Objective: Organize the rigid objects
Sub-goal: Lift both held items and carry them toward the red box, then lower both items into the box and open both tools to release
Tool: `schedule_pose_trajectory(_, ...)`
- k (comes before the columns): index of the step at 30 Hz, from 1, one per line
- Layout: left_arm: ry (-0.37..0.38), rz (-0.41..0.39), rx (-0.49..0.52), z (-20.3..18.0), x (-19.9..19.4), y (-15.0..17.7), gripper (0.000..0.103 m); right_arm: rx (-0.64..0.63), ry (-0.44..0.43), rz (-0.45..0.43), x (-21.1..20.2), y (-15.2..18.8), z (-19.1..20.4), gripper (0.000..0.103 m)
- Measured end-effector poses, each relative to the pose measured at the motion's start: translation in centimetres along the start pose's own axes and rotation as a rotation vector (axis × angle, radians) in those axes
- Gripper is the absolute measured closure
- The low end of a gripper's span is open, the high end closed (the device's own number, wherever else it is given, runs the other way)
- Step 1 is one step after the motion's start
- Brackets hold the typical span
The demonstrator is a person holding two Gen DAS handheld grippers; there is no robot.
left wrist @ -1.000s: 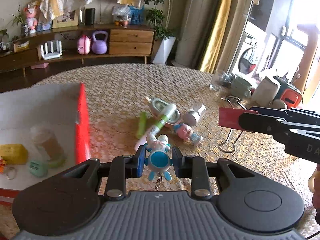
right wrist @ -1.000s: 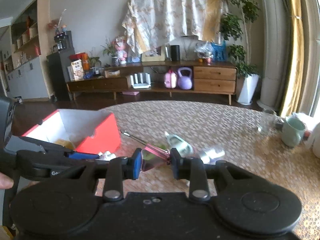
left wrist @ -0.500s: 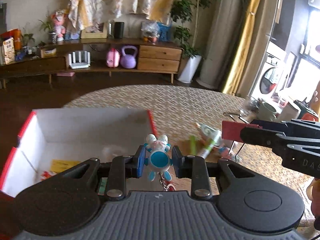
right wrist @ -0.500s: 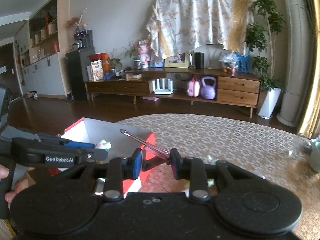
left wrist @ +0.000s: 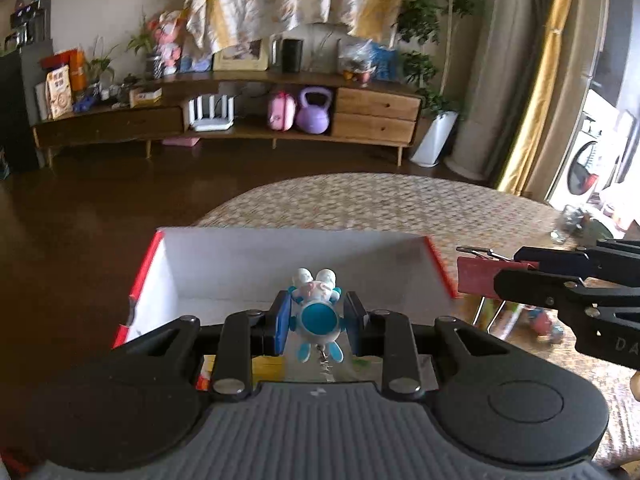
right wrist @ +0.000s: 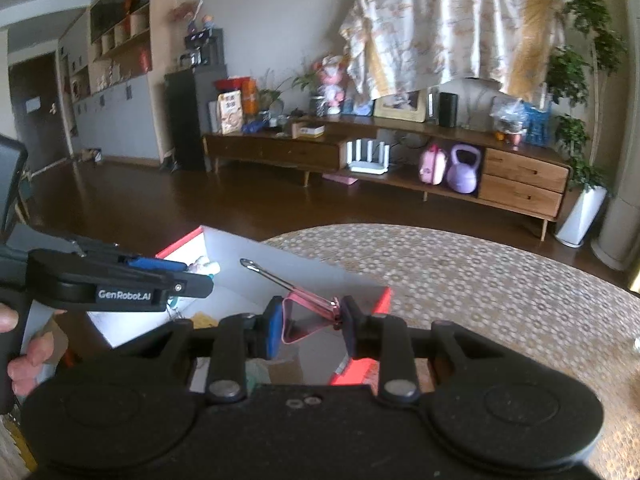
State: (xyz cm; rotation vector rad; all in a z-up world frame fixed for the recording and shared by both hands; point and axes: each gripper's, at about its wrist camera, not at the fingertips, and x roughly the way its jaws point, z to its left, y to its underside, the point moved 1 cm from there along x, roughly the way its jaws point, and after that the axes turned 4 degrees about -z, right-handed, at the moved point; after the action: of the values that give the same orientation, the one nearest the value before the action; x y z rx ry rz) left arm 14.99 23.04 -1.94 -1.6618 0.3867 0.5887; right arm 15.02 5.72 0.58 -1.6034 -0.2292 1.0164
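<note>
The right tongs (right wrist: 309,326) pinch a pink binder clip (right wrist: 306,314) over the red-edged box (right wrist: 356,300).

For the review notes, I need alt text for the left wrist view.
The left tongs grip a small blue and white figurine above an open red box with a white inside. At right, the right tongs hold a red binder clip beside the box, over a patterned table.

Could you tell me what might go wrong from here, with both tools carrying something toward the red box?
1. The left tool holds the blue toy keychain only by its round body; it could slip or swing.
2. The right tool pinches the red binder clip, whose wire handle could snag the red box.
3. The tools sit close together above the box and might collide.
</note>
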Motion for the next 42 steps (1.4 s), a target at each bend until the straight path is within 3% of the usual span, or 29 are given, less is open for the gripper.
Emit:
schedule_pose_trajectory(10, -0.049, 0.107, 0.018, 4.3, 4.9, -0.4, 0.075, 0.033, -0.005, 0.136, 7.2, -0.8, 0.6, 0.074)
schedule_pose_trajectory(19, -0.069, 0.197, 0.072, 5.4, 9.1, -0.8, 0.075, 0.056, 0.012, 0.273, 12.5, -0.7, 0.2, 0.074)
schedule_pose_trajectory(29, -0.073, 0.290, 0.119, 5.4, 12.1, -0.1, 0.075, -0.009, 0.023, 0.389, 15.5, 0.7, 2.6, 0.074)
schedule_pose_trajectory(42, -0.085, 0.396, 0.141, 5.7, 14.8, 0.7, 0.075, -0.032, 0.007, 0.457, 16.7, 2.3, 3.6, 0.074)
